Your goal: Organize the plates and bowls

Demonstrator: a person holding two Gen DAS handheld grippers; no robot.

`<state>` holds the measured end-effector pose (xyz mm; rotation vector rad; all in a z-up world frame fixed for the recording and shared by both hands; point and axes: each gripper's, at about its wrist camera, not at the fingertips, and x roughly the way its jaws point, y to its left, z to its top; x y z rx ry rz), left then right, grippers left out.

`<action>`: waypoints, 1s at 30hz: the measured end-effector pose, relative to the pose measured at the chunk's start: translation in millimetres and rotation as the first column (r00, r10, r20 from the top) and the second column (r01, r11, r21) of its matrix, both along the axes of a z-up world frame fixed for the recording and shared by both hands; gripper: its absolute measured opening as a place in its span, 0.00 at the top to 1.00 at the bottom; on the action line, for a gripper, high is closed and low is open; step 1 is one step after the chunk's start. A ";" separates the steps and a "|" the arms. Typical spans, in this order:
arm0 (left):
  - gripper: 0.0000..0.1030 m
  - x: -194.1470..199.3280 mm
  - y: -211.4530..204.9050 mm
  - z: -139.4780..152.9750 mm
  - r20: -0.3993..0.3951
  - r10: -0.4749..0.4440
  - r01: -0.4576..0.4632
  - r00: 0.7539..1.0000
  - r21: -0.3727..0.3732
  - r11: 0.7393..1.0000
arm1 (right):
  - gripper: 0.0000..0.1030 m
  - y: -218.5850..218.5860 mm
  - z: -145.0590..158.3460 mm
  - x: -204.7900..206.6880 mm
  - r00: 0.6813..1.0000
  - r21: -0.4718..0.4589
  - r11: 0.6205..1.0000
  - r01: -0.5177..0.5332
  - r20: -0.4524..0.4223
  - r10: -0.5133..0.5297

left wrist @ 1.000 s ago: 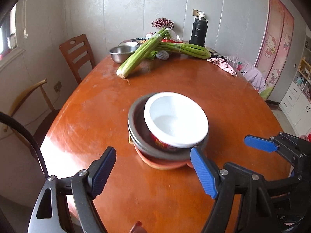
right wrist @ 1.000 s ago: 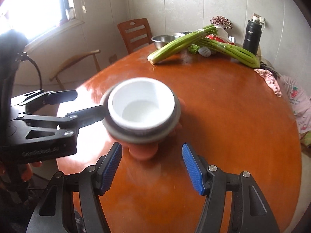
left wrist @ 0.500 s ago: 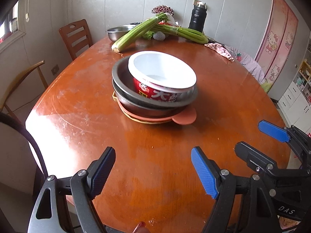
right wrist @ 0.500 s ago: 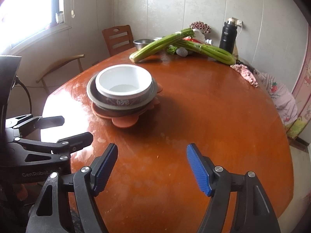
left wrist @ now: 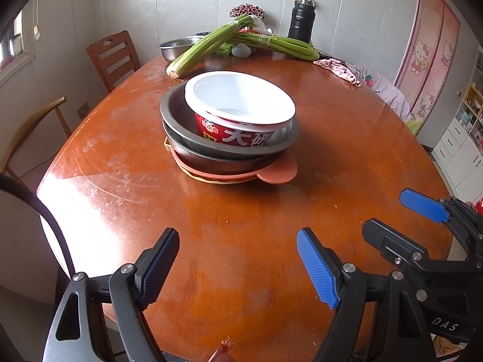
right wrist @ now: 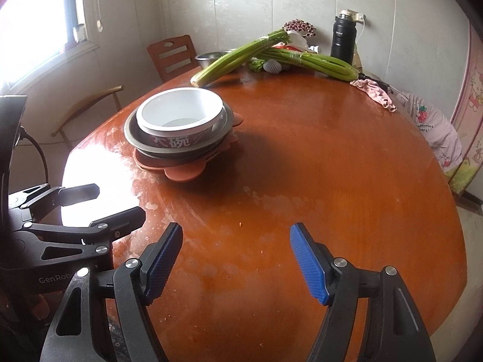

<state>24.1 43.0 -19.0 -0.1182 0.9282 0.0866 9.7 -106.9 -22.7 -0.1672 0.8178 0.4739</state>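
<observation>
Both grippers, left gripper [left wrist: 238, 267] & right gripper [right wrist: 237, 261], hang open & empty over the near table [right wrist: 332, 181], well back from the nested stack: white noodle bowl [left wrist: 240, 102] in steel bowls [left wrist: 175, 114] on orange plate [left wrist: 277, 170]; likely done, so pull away w/o nudging it.

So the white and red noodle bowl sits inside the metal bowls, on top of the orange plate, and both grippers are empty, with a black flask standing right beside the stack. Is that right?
Not quite. The black flask stands at the table's far end, behind the celery, well away from the stack. The left wrist view shows it. The rest holds: noodle bowl in the metal bowls, on the orange plate, left gripper and right gripper empty.
</observation>
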 end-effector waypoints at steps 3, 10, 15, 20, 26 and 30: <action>0.22 1.0 -2.1 -1.3 -0.005 -0.006 0.006 1.000 0.002 1.000 | 0.27 -1.5 -1.7 0.8 1.000 0.003 1.000 0.006 -0.005 -0.006; 0.22 2.9 -3.5 -3.2 -0.014 -0.005 0.006 1.000 0.006 1.000 | 0.27 -3.7 -6.9 1.2 1.000 0.004 1.000 0.013 -0.022 -0.013; 0.22 4.0 -1.8 -5.7 -0.020 -0.001 0.001 1.000 0.008 1.000 | 0.27 -3.9 -8.6 3.0 0.999 0.003 1.000 0.017 -0.027 -0.017; 0.22 3.9 0.5 -7.9 -0.020 0.011 -0.011 1.000 0.010 1.000 | 0.27 -4.6 -11.9 3.9 0.999 -0.002 1.000 0.027 -0.035 -0.027; 0.22 2.9 0.7 -11.6 -0.028 0.013 -0.012 1.000 0.017 1.000 | 0.27 -6.2 -15.5 3.3 0.998 -0.002 0.999 0.038 -0.045 -0.038; 0.22 2.7 -0.1 -13.3 -0.033 0.010 -0.010 0.999 0.022 1.000 | 0.27 -5.6 -17.1 2.2 0.998 -0.004 0.999 0.047 -0.046 -0.047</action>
